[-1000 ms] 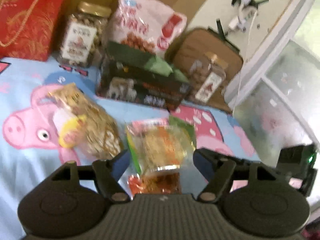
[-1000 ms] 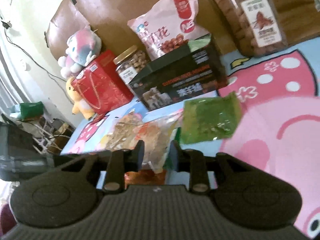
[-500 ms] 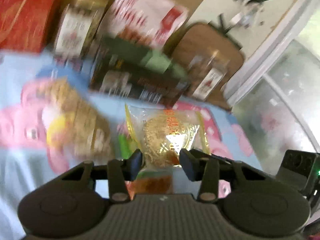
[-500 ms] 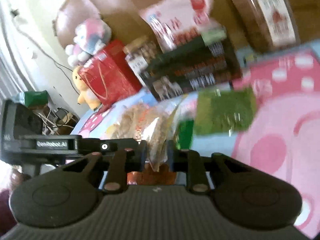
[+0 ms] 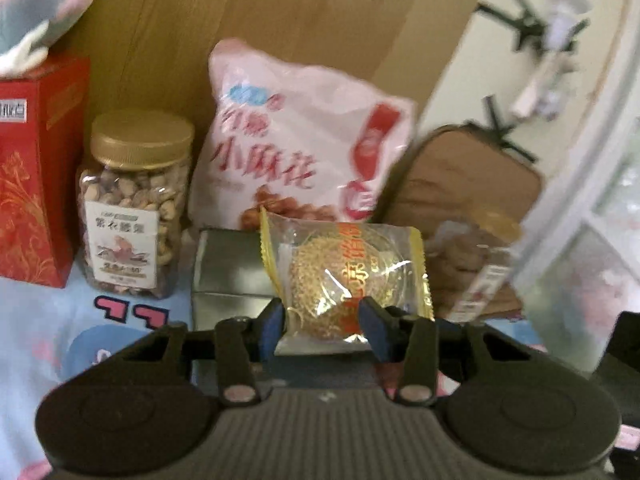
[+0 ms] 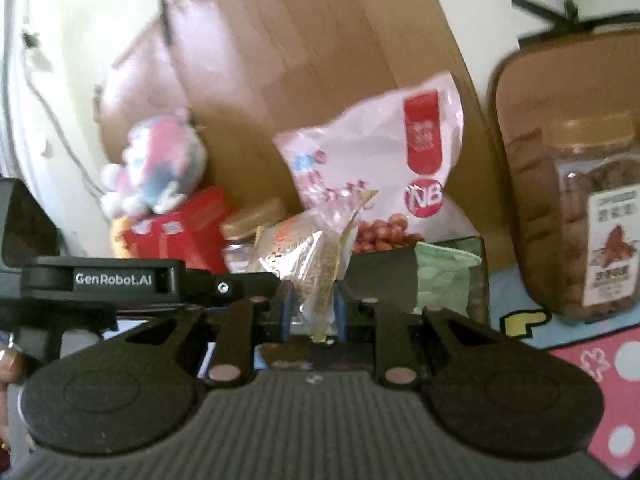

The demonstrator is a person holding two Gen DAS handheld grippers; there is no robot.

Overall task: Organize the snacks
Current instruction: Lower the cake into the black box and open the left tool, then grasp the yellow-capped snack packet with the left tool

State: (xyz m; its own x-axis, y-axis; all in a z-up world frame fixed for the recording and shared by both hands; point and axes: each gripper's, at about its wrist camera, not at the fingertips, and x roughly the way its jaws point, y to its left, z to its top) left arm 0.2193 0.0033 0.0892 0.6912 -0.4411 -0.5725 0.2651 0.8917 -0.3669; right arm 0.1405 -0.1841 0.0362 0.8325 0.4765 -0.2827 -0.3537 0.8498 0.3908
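Observation:
My left gripper (image 5: 322,322) is shut on a clear yellow-edged pastry packet (image 5: 344,276) and holds it up in front of the dark snack box (image 5: 228,276). My right gripper (image 6: 310,312) is shut on a clear snack bag (image 6: 316,268) with a brown crumbly snack, held above the bed. The left gripper's black body (image 6: 120,280) shows at the left of the right wrist view. Behind stand a pink twist-snack bag (image 5: 304,148), also in the right wrist view (image 6: 380,168), and the dark box (image 6: 444,276).
A gold-lidded nut jar (image 5: 134,204) and a red gift box (image 5: 36,184) stand at the left. A second snack jar (image 6: 584,220) stands at the right before a brown cushion (image 5: 464,196). A plush toy (image 6: 160,168) sits on the red box. A cardboard sheet (image 5: 280,20) backs everything.
Both grippers have lifted their packets off the cartoon sheet and tilted up towards the back row. The left gripper closed on the pastry packet a second ago.

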